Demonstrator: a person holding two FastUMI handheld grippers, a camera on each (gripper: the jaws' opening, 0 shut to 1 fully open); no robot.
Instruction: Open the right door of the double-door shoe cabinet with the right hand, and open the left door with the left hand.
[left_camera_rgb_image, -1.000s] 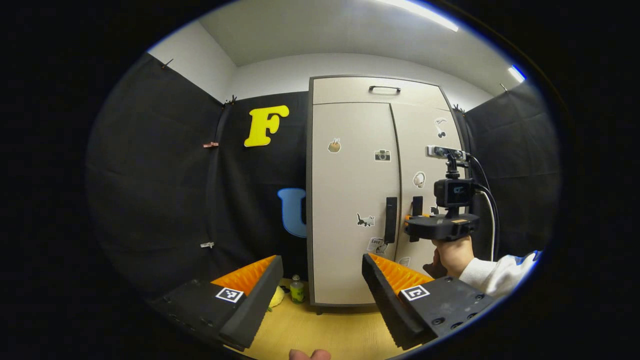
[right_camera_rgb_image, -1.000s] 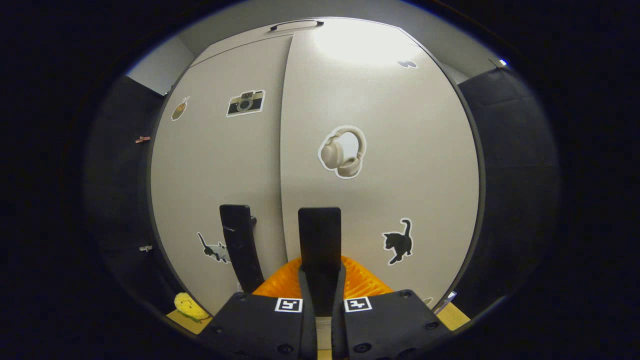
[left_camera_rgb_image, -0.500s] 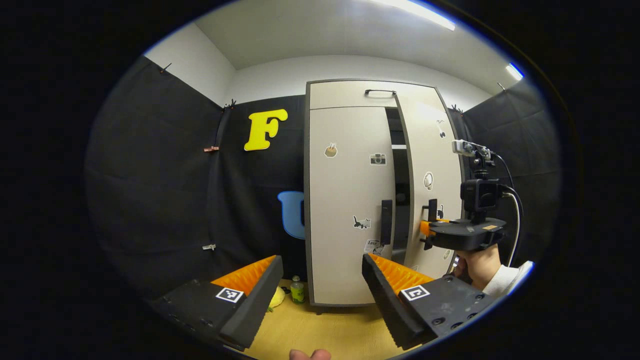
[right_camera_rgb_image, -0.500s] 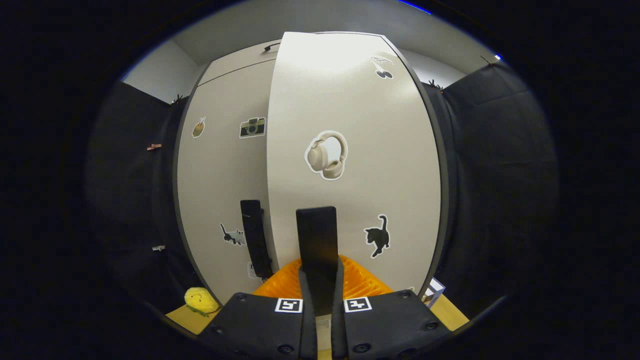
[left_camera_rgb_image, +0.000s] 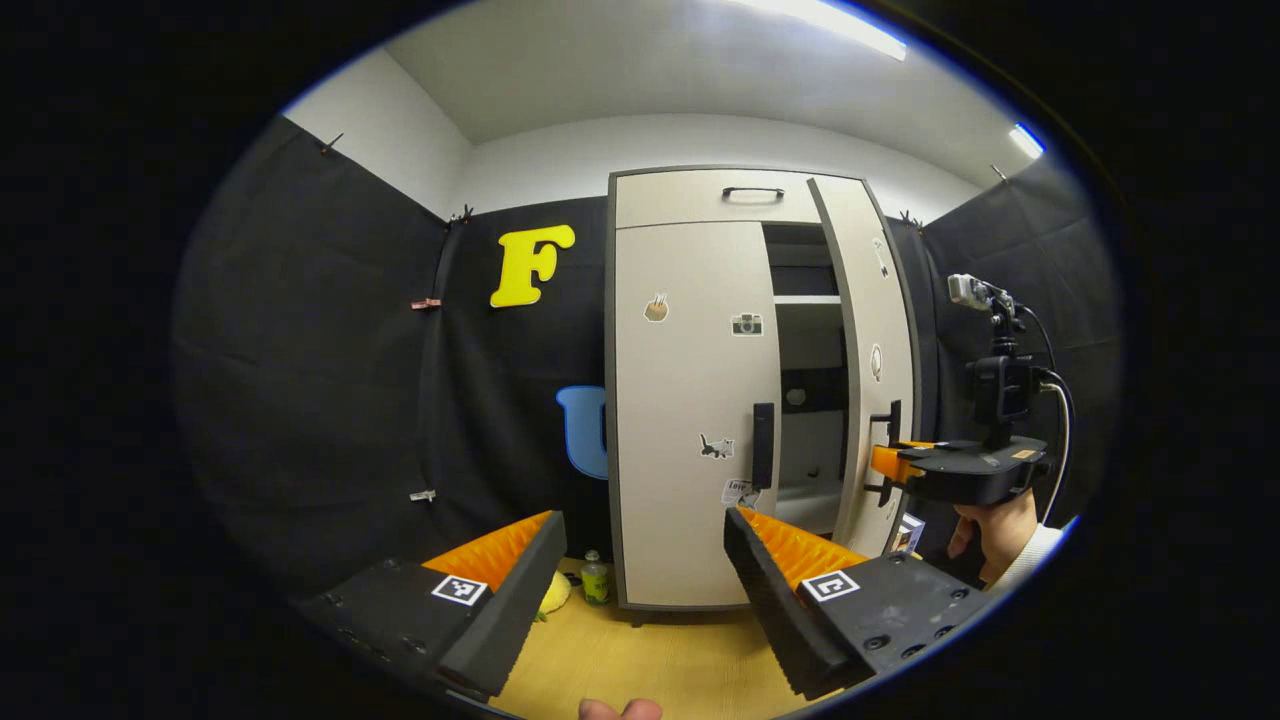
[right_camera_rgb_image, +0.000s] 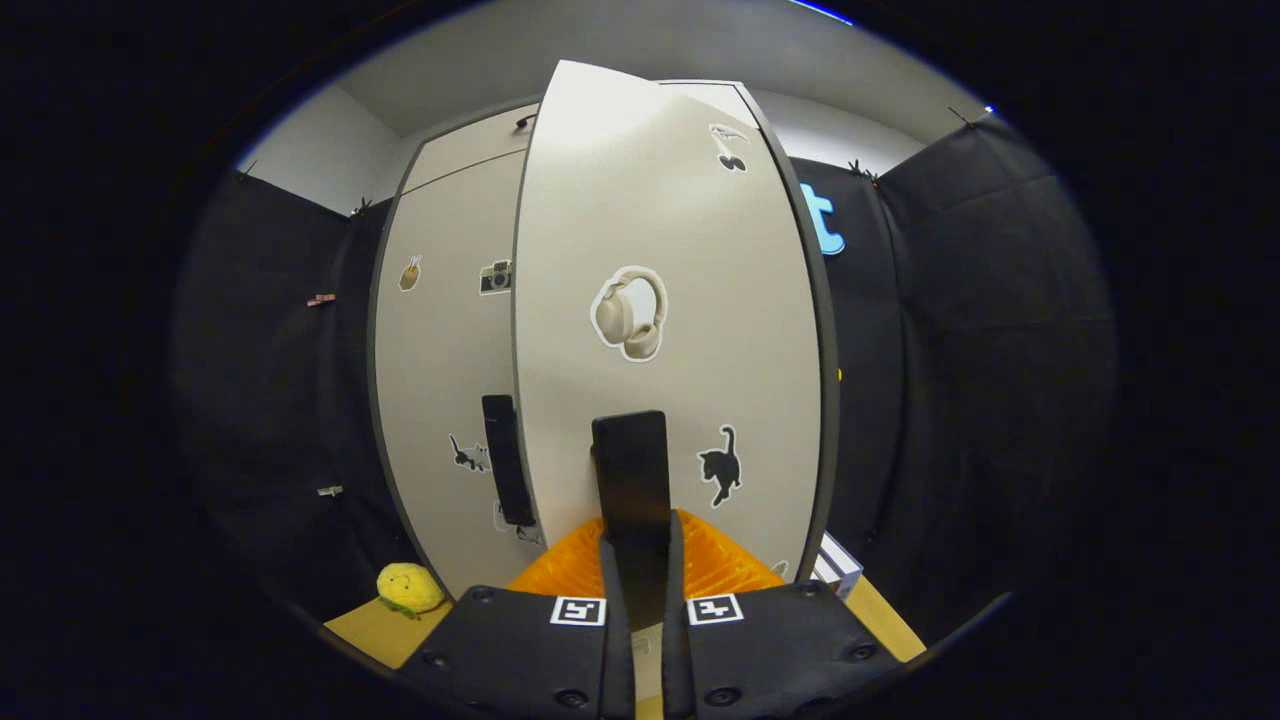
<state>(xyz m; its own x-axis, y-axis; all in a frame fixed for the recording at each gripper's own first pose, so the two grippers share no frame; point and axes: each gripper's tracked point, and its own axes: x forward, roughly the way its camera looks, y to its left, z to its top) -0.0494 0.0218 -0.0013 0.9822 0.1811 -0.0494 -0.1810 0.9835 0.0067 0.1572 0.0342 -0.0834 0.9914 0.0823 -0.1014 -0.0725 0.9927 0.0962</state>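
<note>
At lower centre of the left gripper view, our left gripper is waiting with fingers spread, facing the closed beige left door and its black bar handle. At right, our right gripper is clamping the black right handle, swinging the beige right door; we are judging a steady arc outward best.

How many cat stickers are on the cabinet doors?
2. A grey cat is on the left door, beside its handle. A black cat is on the right door, right of its handle. More may be hidden behind the fingers.
</note>
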